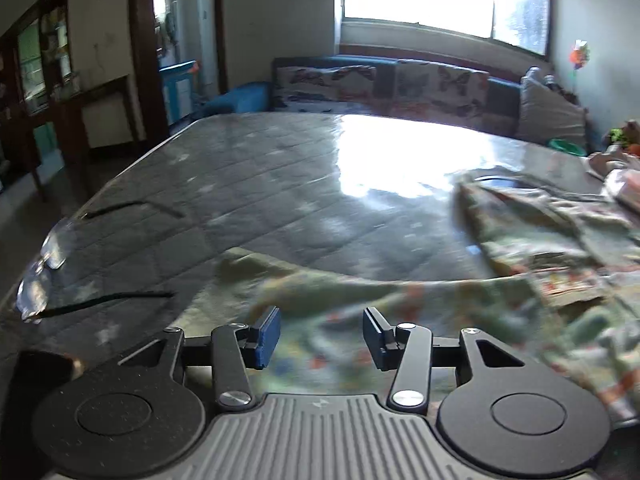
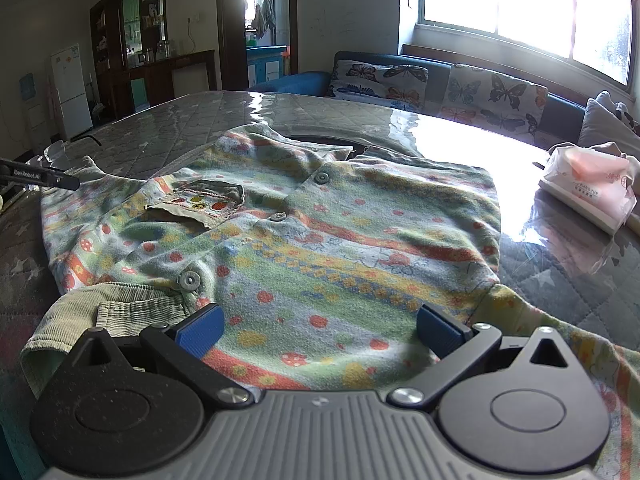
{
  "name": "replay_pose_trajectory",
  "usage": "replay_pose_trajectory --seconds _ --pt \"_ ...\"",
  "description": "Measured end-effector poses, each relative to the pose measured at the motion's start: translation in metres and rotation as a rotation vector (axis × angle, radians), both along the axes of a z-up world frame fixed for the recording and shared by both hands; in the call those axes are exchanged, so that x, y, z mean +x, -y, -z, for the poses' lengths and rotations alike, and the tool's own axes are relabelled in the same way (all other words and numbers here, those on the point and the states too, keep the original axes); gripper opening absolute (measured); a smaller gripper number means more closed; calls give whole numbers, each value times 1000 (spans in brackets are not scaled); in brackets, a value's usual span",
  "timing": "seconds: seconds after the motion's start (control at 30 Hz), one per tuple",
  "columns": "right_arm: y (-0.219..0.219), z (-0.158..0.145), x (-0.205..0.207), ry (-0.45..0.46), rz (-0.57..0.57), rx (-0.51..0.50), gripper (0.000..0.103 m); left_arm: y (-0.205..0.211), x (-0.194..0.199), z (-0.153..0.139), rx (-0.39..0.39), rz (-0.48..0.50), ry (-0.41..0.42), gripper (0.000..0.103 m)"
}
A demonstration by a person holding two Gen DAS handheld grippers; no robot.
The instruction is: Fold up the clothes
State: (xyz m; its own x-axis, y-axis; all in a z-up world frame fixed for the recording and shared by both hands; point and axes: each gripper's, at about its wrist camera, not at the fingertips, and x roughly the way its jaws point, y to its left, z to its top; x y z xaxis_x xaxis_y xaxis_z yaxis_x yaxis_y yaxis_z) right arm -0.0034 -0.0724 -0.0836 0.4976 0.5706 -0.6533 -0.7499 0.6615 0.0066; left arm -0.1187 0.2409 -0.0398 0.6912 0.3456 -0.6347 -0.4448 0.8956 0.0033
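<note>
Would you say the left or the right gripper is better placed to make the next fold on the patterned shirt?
Probably the right. The right gripper hangs open directly over the shirt hem, with the sleeve beside it, while the left gripper sits open at the garment's blurred left edge.

Shirt (image 2: 304,248): soft, matt printed cloth with smooth plastic buttons. Table (image 2: 560,280): quilted fabric under glossy clear film. Tissue pack (image 2: 588,188): shiny plastic wrap.

- Beyond the shirt (image 2: 280,248), the table (image 1: 248,184) lies bare to its far edge.
- Left of the shirt: glasses (image 1: 52,256) near the table edge.
- Right of the shirt: a tissue pack (image 2: 588,188), with a bare strip of table between.
</note>
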Motion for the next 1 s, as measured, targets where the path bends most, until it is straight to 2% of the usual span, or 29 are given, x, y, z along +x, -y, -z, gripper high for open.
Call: replay_pose_trajectory --seconds 0.13,0.3,0.43,0.57,0.7,0.83,1.0 --pt "-2 -6 -2 -26 6 -9 103 37 10 -15 -2 108 28 58" --pt "3 -8 -12 -25 -8 -36 103 84 24 -28 -9 252 58 62" --pt "19 -17 -16 -21 22 14 103 117 40 -33 -22 347 71 69" --pt "45 -28 -10 -14 92 61 103 143 55 -35 -27 427 83 70" --pt "72 -25 5 -30 201 66 102 167 71 -31 -24 485 63 75" --pt "97 -11 16 -76 295 75 95 186 85 -24 -21 522 30 78" --pt "113 -17 15 -40 347 98 93 205 99 -19 -29 541 -6 88"
